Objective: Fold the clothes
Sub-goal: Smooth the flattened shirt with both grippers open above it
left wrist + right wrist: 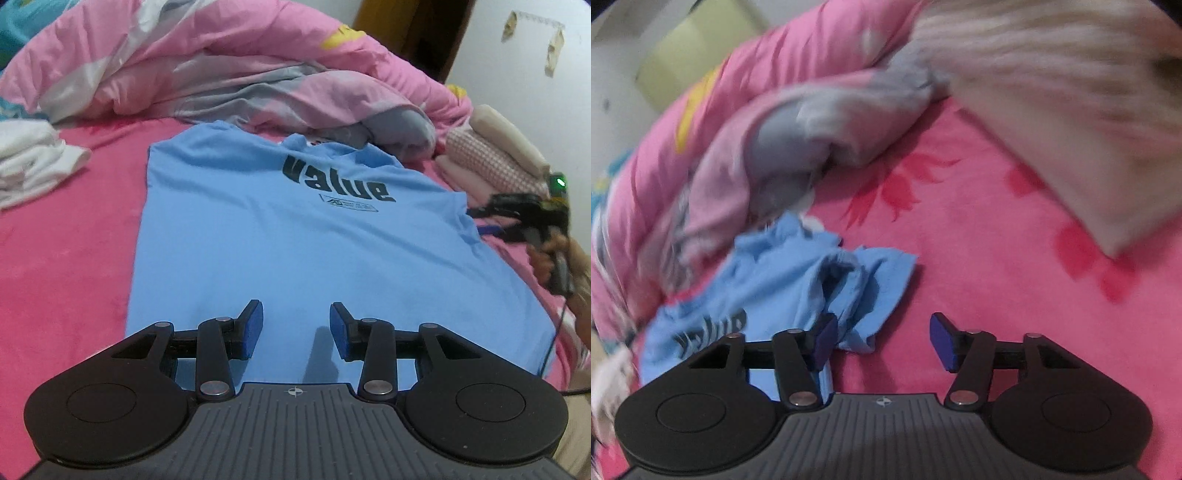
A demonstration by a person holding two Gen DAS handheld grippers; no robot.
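Observation:
A light blue T-shirt (pixel 288 229) with black "value" lettering lies spread flat on the pink bed sheet (pixel 62 266), its left side folded in to a straight edge. My left gripper (pixel 295 328) hovers open over the shirt's near hem, nothing between its blue pads. In the right wrist view the shirt's crumpled sleeve (pixel 849 295) lies just ahead and left of my right gripper (pixel 882 339), which is open over the sheet (pixel 997 266). The right gripper (pixel 524 210) and the hand holding it also show at the shirt's right edge in the left wrist view.
A bunched pink and grey quilt (pixel 229 62) fills the back of the bed. White crumpled clothes (pixel 33 158) lie at the left. A stack of folded cream and pink items (pixel 495 155) sits at the right; a blurred cream cloth (pixel 1071 122) lies ahead of the right gripper.

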